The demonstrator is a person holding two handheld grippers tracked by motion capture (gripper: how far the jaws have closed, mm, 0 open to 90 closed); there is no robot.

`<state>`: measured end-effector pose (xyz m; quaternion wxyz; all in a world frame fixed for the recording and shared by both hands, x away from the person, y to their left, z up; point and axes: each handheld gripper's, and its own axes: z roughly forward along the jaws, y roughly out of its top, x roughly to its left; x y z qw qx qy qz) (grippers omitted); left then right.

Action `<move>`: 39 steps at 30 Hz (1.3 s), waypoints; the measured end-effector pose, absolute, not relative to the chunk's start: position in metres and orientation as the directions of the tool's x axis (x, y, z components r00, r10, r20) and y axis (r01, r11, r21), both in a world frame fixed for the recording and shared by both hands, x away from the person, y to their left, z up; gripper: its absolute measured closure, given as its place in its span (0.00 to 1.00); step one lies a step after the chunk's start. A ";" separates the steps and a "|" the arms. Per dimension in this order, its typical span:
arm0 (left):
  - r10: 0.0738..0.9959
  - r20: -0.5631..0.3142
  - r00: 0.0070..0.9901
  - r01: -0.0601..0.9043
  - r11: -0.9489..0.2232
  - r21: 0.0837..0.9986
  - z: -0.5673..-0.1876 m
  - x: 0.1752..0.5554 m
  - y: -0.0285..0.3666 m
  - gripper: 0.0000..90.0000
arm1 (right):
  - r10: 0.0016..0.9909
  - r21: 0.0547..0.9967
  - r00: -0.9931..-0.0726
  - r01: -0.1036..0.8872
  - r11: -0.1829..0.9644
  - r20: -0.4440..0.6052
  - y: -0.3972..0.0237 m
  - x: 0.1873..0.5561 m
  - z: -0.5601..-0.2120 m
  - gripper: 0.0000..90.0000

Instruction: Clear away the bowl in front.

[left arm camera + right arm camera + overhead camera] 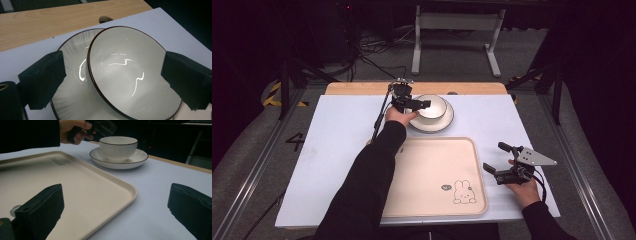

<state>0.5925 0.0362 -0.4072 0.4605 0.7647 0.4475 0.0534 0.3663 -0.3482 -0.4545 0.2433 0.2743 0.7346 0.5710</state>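
Note:
A white bowl (432, 105) with a dark rim stands on a white plate (446, 121) at the back middle of the table. My left gripper (421, 105) is open at the bowl's left edge. In the left gripper view its jaws stand wide apart on either side of the bowl (130, 72), with the plate (72, 82) under it, and nothing is gripped. My right gripper (496, 157) is open just right of the cream tray (437, 165), holding nothing. The right gripper view looks across the tray (75, 185) to the bowl (118, 146), the plate (137, 160) and the left gripper (102, 126).
The tray has a rabbit drawing (464, 192) near its front right corner. A white mat (337, 135) covers the table, with a strip of bare wood (362, 88) along the back. The table's right edge is close to my right hand (527, 190).

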 end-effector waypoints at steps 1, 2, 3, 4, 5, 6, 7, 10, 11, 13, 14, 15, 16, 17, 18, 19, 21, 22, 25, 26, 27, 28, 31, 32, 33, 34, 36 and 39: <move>0.738 -0.333 0.586 0.643 -0.174 0.746 -0.408 0.593 0.036 0.09 | 0.681 0.972 -0.731 0.125 0.197 -0.043 -0.348 0.366 -0.454 0.01; 0.739 -0.337 0.584 0.648 -0.173 0.742 -0.409 0.594 0.036 0.10 | 0.681 0.973 -0.731 0.125 0.196 -0.043 -0.348 0.366 -0.454 0.01; 0.740 -0.338 0.581 0.652 -0.175 0.738 -0.410 0.594 0.036 0.11 | 0.680 0.972 -0.732 0.125 0.196 -0.043 -0.348 0.366 -0.454 0.01; 0.743 -0.340 0.577 0.660 -0.178 0.730 -0.411 0.595 0.035 0.13 | 0.680 0.973 -0.732 0.126 0.196 -0.043 -0.348 0.366 -0.454 0.01; 0.745 -0.347 0.570 0.667 -0.173 0.724 -0.412 0.595 0.035 0.14 | 0.680 0.972 -0.732 0.126 0.196 -0.042 -0.348 0.366 -0.454 0.01; 0.743 -0.351 0.570 0.671 -0.173 0.721 -0.413 0.596 0.034 0.14 | 0.680 0.973 -0.732 0.126 0.196 -0.042 -0.348 0.366 -0.454 0.01; 0.747 -0.351 0.565 0.677 -0.176 0.715 -0.414 0.596 0.034 0.14 | 0.680 0.973 -0.732 0.126 0.195 -0.042 -0.348 0.366 -0.454 0.01; 0.749 -0.359 0.557 0.687 -0.172 0.706 -0.417 0.597 0.033 0.18 | 0.680 0.973 -0.732 0.127 0.193 -0.039 -0.348 0.366 -0.454 0.01; 0.752 -0.354 0.555 0.687 -0.176 0.705 -0.417 0.597 0.033 0.19 | 0.680 0.973 -0.732 0.127 0.193 -0.040 -0.348 0.366 -0.454 0.01; 0.760 -0.344 0.552 0.691 -0.186 0.699 -0.418 0.598 0.032 0.22 | 0.679 0.973 -0.733 0.127 0.193 -0.039 -0.348 0.366 -0.454 0.01; 0.766 -0.343 0.543 0.698 -0.185 0.692 -0.418 0.599 0.031 0.24 | 0.679 0.973 -0.733 0.127 0.193 -0.039 -0.348 0.366 -0.454 0.01; 0.775 -0.330 0.540 0.705 -0.201 0.680 -0.419 0.600 0.030 0.26 | 0.679 0.973 -0.733 0.128 0.193 -0.038 -0.348 0.366 -0.454 0.01; 0.774 -0.331 0.540 0.707 -0.203 0.678 -0.420 0.600 0.030 0.28 | 0.679 0.973 -0.733 0.128 0.192 -0.038 -0.348 0.366 -0.454 0.01; 0.778 -0.325 0.537 0.709 -0.208 0.674 -0.420 0.600 0.029 0.29 | 0.679 0.973 -0.734 0.128 0.192 -0.038 -0.348 0.366 -0.454 0.01; 0.780 -0.322 0.537 0.710 -0.213 0.671 -0.421 0.599 0.028 0.32 | 0.678 0.973 -0.734 0.128 0.192 -0.038 -0.348 0.366 -0.454 0.01; 0.783 -0.305 0.542 0.709 -0.231 0.667 -0.422 0.599 0.027 0.35 | 0.678 0.973 -0.734 0.128 0.192 -0.037 -0.348 0.366 -0.454 0.01; 0.789 -0.294 0.540 0.712 -0.241 0.660 -0.423 0.599 0.025 0.39 | 0.678 0.973 -0.734 0.129 0.191 -0.036 -0.348 0.366 -0.454 0.01; 0.789 -0.294 0.540 0.712 -0.241 0.660 -0.423 0.599 0.025 0.40 | 0.678 0.973 -0.734 0.129 0.190 -0.036 -0.348 0.366 -0.454 0.01; 0.797 -0.299 0.524 0.730 -0.240 0.639 -0.424 0.599 0.022 0.47 | 0.678 0.973 -0.735 0.129 0.190 -0.035 -0.348 0.366 -0.454 0.01; 0.800 -0.298 0.521 0.733 -0.240 0.637 -0.425 0.599 0.021 0.48 | 0.678 0.973 -0.735 0.129 0.190 -0.035 -0.348 0.366 -0.454 0.01; 0.804 -0.302 0.512 0.740 -0.235 0.630 -0.425 0.599 0.020 0.50 | 0.678 0.973 -0.735 0.129 0.190 -0.034 -0.348 0.366 -0.454 0.01; 0.809 -0.309 0.501 0.752 -0.230 0.618 -0.425 0.600 0.020 0.53 | 0.678 0.973 -0.735 0.130 0.189 -0.034 -0.348 0.366 -0.454 0.01; 0.818 -0.340 0.464 0.777 -0.192 0.599 -0.425 0.601 0.021 0.62 | 0.679 0.974 -0.734 0.132 0.186 -0.030 -0.349 0.366 -0.454 0.01; 0.818 -0.340 0.464 0.777 -0.192 0.599 -0.425 0.601 0.021 0.64 | 0.679 0.974 -0.734 0.132 0.186 -0.030 -0.349 0.366 -0.454 0.01; 0.820 -0.348 0.454 0.786 -0.185 0.589 -0.425 0.602 0.021 0.64 | 0.679 0.974 -0.733 0.132 0.183 -0.028 -0.349 0.366 -0.455 0.01; 0.825 -0.343 0.449 0.790 -0.188 0.584 -0.425 0.603 0.021 0.69 | 0.678 0.974 -0.734 0.132 0.183 -0.028 -0.349 0.366 -0.455 0.01; 0.831 -0.347 0.434 0.798 -0.175 0.577 -0.425 0.603 0.021 0.73 | 0.678 0.974 -0.735 0.132 0.183 -0.028 -0.349 0.366 -0.455 0.01; 0.831 -0.371 0.416 0.810 -0.152 0.567 -0.425 0.604 0.022 0.76 | 0.678 0.974 -0.735 0.132 0.183 -0.028 -0.349 0.366 -0.455 0.02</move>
